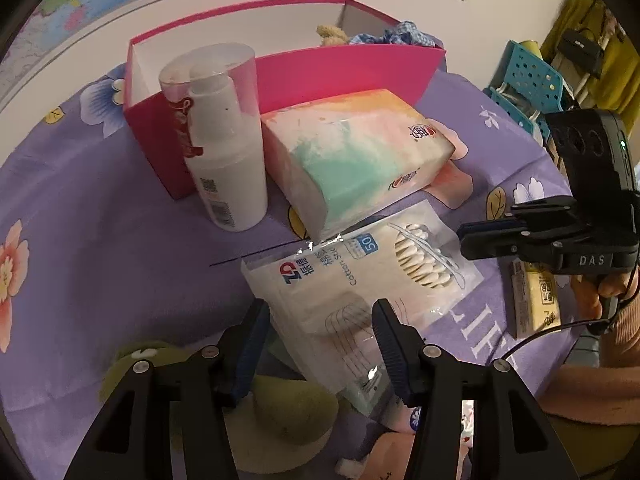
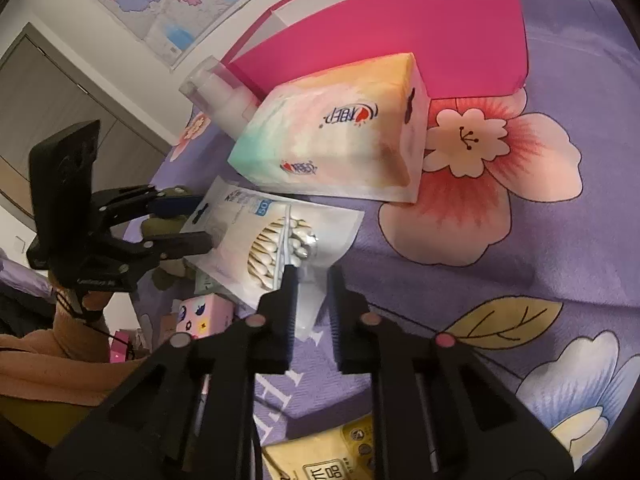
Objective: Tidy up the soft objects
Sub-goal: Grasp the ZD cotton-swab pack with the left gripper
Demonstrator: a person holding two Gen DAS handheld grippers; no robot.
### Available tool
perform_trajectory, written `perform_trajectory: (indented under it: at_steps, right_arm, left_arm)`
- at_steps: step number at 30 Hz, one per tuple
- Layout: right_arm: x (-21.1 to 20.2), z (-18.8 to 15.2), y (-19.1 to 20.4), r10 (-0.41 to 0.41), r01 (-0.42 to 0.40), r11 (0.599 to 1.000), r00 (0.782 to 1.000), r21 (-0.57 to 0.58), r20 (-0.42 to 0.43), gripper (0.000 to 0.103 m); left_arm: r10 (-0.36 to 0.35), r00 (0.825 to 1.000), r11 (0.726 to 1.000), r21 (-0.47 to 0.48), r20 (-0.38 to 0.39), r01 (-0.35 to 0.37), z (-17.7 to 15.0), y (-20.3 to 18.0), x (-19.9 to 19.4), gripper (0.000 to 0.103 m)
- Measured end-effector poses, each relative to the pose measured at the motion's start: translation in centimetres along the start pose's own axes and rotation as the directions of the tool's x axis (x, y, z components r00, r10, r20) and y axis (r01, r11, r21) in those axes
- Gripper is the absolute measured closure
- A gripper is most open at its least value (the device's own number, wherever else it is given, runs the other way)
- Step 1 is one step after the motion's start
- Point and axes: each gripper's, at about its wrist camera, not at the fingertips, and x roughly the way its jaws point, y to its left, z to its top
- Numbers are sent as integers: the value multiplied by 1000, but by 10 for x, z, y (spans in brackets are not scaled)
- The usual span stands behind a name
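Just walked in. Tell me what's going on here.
A person with a gripper in each hand is sorting items on a purple floral cloth. Both grippers, jaws open, are at the cotton swab packet: the left gripper straddles its near end, and the right gripper is at its opposite edge. Neither has closed on it. Behind it lie a pastel tissue pack, a white pump bottle and a pink box that already holds some cloth items.
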Motion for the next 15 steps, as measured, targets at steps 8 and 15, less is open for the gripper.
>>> perform_trajectory:
  at_steps: [8, 15]
  right_arm:
    - [0, -2, -7, 66, -66, 996, 998, 54, 4, 77]
    - [6, -2, 3, 36, -36, 999, 999, -6, -1, 81]
  left_arm:
    - [50, 999, 998, -45, -7, -50, -3, 16, -10, 68]
    - [40, 995, 999, -30, -88, -43, 4, 19, 7, 57]
